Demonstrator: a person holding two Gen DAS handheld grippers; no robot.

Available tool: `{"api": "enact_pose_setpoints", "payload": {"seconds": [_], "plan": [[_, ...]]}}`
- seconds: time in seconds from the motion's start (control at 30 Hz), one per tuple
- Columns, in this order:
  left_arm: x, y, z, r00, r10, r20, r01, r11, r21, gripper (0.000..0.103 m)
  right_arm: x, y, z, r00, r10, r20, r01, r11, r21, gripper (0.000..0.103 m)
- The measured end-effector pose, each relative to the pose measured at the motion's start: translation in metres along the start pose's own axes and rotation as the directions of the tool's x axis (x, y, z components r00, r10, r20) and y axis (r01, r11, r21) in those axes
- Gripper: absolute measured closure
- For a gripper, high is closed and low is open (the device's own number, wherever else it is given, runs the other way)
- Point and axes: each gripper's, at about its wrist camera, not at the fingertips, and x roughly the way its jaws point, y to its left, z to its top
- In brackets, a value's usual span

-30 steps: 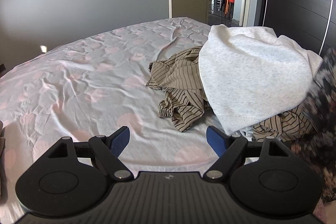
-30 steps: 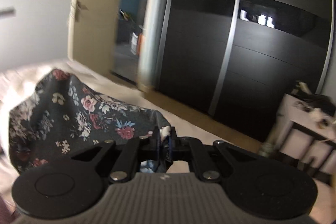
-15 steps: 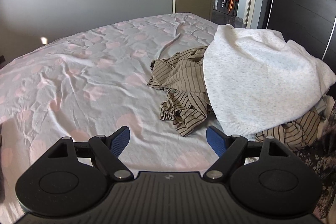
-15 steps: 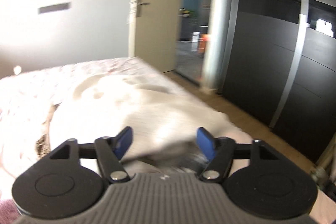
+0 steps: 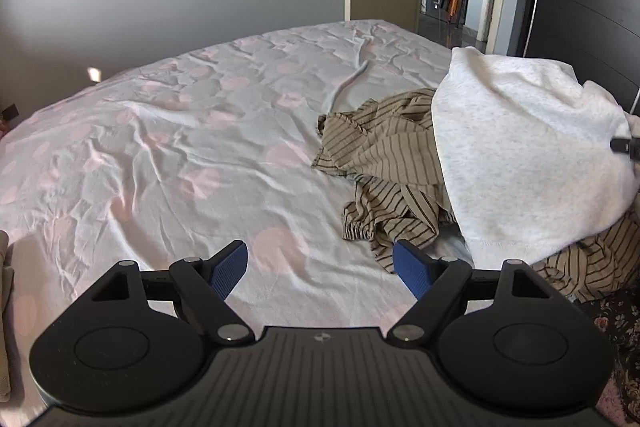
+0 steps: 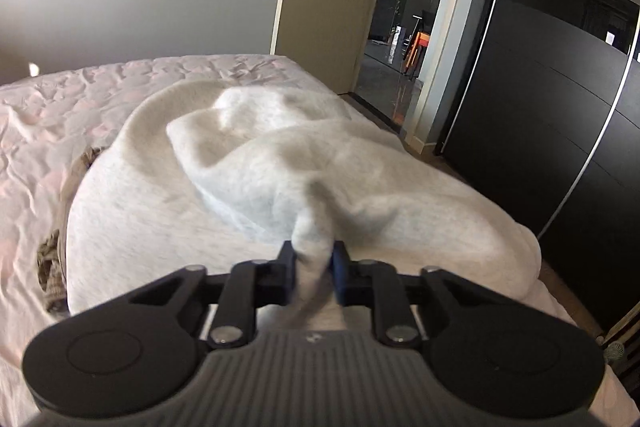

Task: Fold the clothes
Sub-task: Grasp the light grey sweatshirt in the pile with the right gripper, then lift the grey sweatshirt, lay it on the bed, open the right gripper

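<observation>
Right claw (image 6: 313, 269) pinched shut on soft, limp white sweatshirt (image 6: 248, 179) ahead, left claw (image 5: 320, 267) wide open, empty; best gripped at hem.

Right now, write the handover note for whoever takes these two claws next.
Right claw: shut on a bunch of the white sweater, which lies heaped at the bed's right side.
Left claw: open, holding nothing, over bare sheet.
Striped garment: crumpled, partly under the sweater.
Floral garment: at the near right edge of the left view, behind the claw.
Done: nothing in this pile looks folded yet.
Left: probably pull the sweater clear, spread it flat on the open sheet to the left and fold it; then the striped and floral pieces.
</observation>
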Motion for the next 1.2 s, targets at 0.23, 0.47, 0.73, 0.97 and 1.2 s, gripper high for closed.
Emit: {"api": "enact_pose_setpoints", "payload": {"seconds": [0.23, 0.47, 0.73, 0.97, 1.2], "plan": [[-0.025, 0.015, 0.006, 0.999, 0.030, 0.024, -0.030, 1.000, 0.003, 0.024, -0.067, 0.025, 0.058, 0.968, 0.156, 0.198, -0.159, 0.987, -0.005, 0.093], [-0.076, 0.040, 0.007, 0.993, 0.081, 0.089, -0.082, 0.997, 0.000, 0.024, -0.159, 0.108, 0.114, 0.839, 0.424, 0.342, -0.394, 0.906, -0.157, 0.094], [-0.135, 0.101, -0.022, 0.970, 0.212, 0.116, -0.207, 0.977, -0.058, 0.024, -0.228, 0.239, 0.098, 0.630, 0.734, 0.254, -0.678, 0.680, -0.281, 0.094], [-0.170, 0.166, -0.067, 0.942, 0.331, 0.048, -0.321, 0.935, -0.151, 0.024, -0.242, 0.352, 0.046, 0.512, 0.859, 0.035, -0.824, 0.502, -0.263, 0.092], [-0.172, 0.184, -0.092, 0.950, 0.311, 0.008, -0.304, 0.933, -0.193, 0.024, -0.219, 0.366, 0.026, 0.543, 0.840, -0.024, -0.814, 0.518, -0.262, 0.058]]}}
